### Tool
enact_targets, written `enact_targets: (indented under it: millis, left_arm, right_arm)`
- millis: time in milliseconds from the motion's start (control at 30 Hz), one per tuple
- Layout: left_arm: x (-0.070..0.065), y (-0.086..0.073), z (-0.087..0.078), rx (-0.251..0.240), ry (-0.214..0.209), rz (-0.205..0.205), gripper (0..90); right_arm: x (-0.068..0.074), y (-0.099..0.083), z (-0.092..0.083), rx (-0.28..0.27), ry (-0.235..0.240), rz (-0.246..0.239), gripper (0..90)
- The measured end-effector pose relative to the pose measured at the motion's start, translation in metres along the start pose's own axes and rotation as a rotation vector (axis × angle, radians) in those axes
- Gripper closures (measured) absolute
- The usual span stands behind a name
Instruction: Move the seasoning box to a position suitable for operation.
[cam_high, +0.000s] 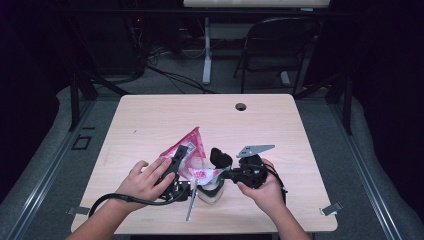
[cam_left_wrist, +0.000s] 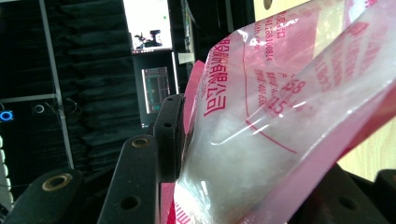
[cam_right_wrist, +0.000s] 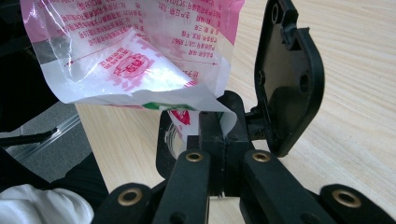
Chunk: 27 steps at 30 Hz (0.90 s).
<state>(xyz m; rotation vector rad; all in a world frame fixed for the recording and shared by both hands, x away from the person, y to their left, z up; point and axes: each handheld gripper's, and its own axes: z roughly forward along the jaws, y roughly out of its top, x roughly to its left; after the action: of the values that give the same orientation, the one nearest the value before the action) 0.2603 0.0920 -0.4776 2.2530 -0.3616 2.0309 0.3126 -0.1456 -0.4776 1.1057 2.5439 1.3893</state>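
Your left tool (cam_high: 176, 165) lies close to the counter's near edge, its jaws about half apart with the pink-and-clear bag (cam_high: 192, 155) between them. In the left gripper view the bag (cam_left_wrist: 280, 121) bulges between the jaws and lies against the left jaw's pad, with white contents showing through the film; whether the far pad presses on it I cannot tell. Your left hand (cam_high: 145, 181) wraps that tool from behind, and its cable (cam_high: 115, 197) loops back toward you.

Your right tool (cam_high: 225, 172) is just beside the left one, to its right, and its jaws are closed tight. In the right gripper view they pinch a torn white edge of the bag (cam_right_wrist: 140, 56) right at the tips (cam_right_wrist: 223, 133), so you are gripping the film there. Your right hand (cam_high: 265, 190) holds the tool body, with the grey plate (cam_high: 255, 149) sticking up above it.

The bag sits on the counter (cam_high: 150, 120) between your two tools, a little left of centre and in the near half, its pink corner pointing away from you. Below it is a pale container (cam_high: 209, 192), and a thin silver rod (cam_high: 191, 202) lies just left of that.

Farther off, the counter has a round hole (cam_high: 241, 106) near its far edge. Beyond it stands a dark chair (cam_high: 280, 47) on the floor.
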Motion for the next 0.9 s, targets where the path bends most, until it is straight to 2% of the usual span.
enact_targets:
  millis: [167, 300, 400, 900]
  left_arm:
    - [0.0003, 0.0002, -0.0003, 0.001, -0.002, -0.009, 62.3]
    - [0.0007, 0.0009, -0.0002, -0.003, 0.008, 0.004, 63.0]
    - [-0.0002, 0.0013, -0.0003, 0.002, -0.003, -0.003, 63.5]
    - [-0.0001, 0.0034, 0.0010, -0.004, 0.002, -0.002, 63.1]
  right_arm:
    - [-0.0003, -0.0001, 0.0004, 0.007, -0.001, -0.004, 90.0]
    - [-0.0005, -0.0001, 0.0001, 0.004, -0.001, -0.002, 90.0]
    - [-0.0005, -0.0002, 0.0004, 0.004, -0.002, -0.002, 90.0]
    - [-0.0004, -0.0005, 0.0016, 0.009, -0.008, -0.003, 90.0]
